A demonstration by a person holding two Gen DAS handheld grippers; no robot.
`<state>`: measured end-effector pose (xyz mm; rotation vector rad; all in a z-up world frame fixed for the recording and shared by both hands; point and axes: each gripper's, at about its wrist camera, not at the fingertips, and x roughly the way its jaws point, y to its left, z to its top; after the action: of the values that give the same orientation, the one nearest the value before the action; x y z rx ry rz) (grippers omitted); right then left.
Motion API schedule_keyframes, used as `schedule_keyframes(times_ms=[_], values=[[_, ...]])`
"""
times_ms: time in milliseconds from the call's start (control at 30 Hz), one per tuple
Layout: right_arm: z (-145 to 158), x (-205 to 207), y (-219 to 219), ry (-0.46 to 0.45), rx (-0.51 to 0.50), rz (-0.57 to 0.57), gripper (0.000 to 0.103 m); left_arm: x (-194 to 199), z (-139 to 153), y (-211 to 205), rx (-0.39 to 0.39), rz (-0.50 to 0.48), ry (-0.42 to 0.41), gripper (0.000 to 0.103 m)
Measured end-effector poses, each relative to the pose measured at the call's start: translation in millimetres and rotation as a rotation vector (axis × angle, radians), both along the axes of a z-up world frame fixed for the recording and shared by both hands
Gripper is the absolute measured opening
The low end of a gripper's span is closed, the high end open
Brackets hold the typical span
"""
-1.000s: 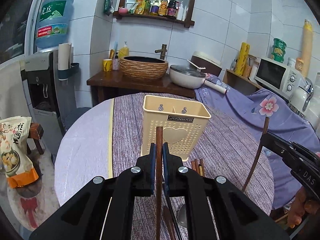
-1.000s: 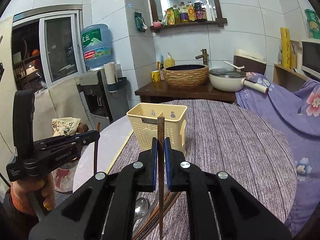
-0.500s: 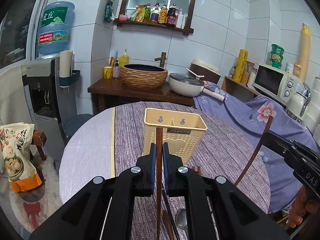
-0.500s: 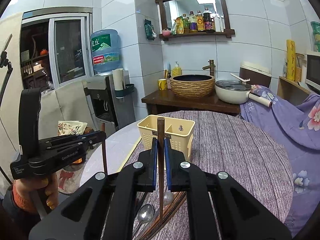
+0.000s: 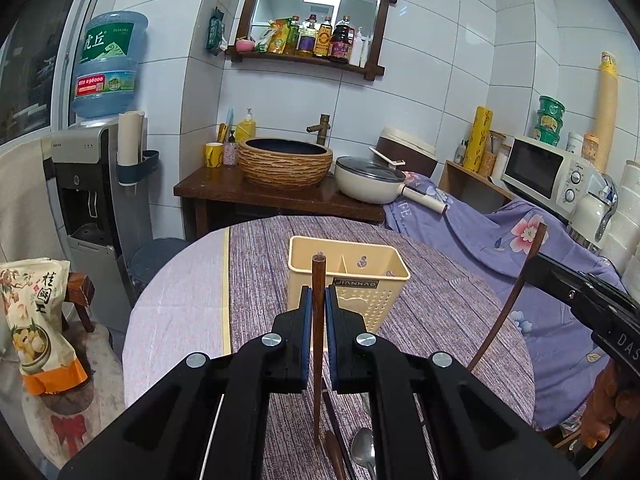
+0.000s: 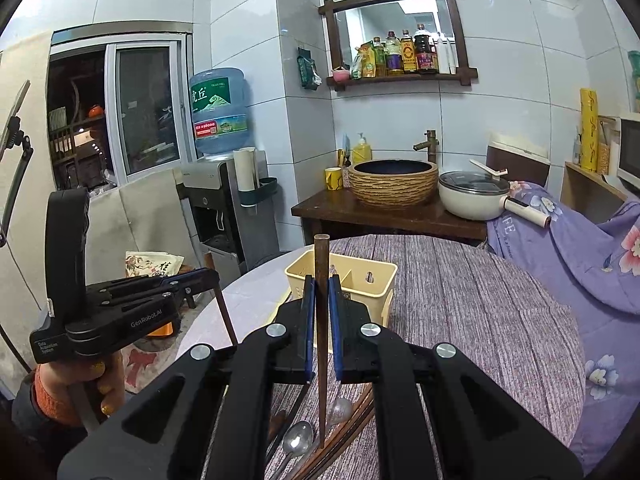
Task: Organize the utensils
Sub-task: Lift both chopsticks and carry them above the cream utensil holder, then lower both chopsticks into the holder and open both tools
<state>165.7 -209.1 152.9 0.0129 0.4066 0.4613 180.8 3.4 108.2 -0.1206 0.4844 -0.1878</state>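
Observation:
My left gripper (image 5: 316,304) is shut on a dark wooden chopstick (image 5: 318,344), held upright above the table. My right gripper (image 6: 321,296) is shut on a second wooden chopstick (image 6: 321,340), also upright. A cream plastic utensil holder (image 5: 352,280) with two compartments stands on the round table ahead of both grippers; it also shows in the right wrist view (image 6: 360,280). Below the grippers lie metal spoons (image 6: 298,438) and more chopsticks (image 6: 344,440). The right gripper appears at the right of the left wrist view (image 5: 536,256), the left gripper at the left of the right wrist view (image 6: 214,280).
The round table (image 5: 180,300) has a purple striped cloth (image 6: 480,312). Behind it are a wooden counter with a woven basin (image 5: 285,164) and a pot (image 5: 370,180). A water dispenser (image 5: 92,200) stands left, a microwave (image 5: 548,168) right.
Both grippers have risen and drawn back from the holder with their chopsticks, so the holder looks smaller and lower. The grips are unchanged.

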Motion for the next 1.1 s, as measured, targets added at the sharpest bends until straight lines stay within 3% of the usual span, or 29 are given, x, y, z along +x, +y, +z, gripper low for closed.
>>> schedule_keyframes(times_ms=[333, 833, 967, 1100], values=[[33.4, 19.2, 7.4, -0.031, -0.021, -0.005, 0.008, 8.4, 33.2, 8.0, -0.014, -0.012, -0.035, 0.007], [124.3, 99.8, 14.6, -0.127, 0.043, -0.123, 0.008, 59.9, 135.4, 15.9, -0.095, 0.056, -0.173, 0.007], [121.8, 124.0, 21.7, -0.136, 0.034, -0.154, 0.008, 83.9, 138.2, 8.5, -0.099, 0.084, -0.185, 0.007], [92.7, 147.0, 24.9, -0.097, 0.015, -0.175, 0.008, 107.9, 114.8, -3.1, -0.079, 0.107, -0.166, 0.007]])
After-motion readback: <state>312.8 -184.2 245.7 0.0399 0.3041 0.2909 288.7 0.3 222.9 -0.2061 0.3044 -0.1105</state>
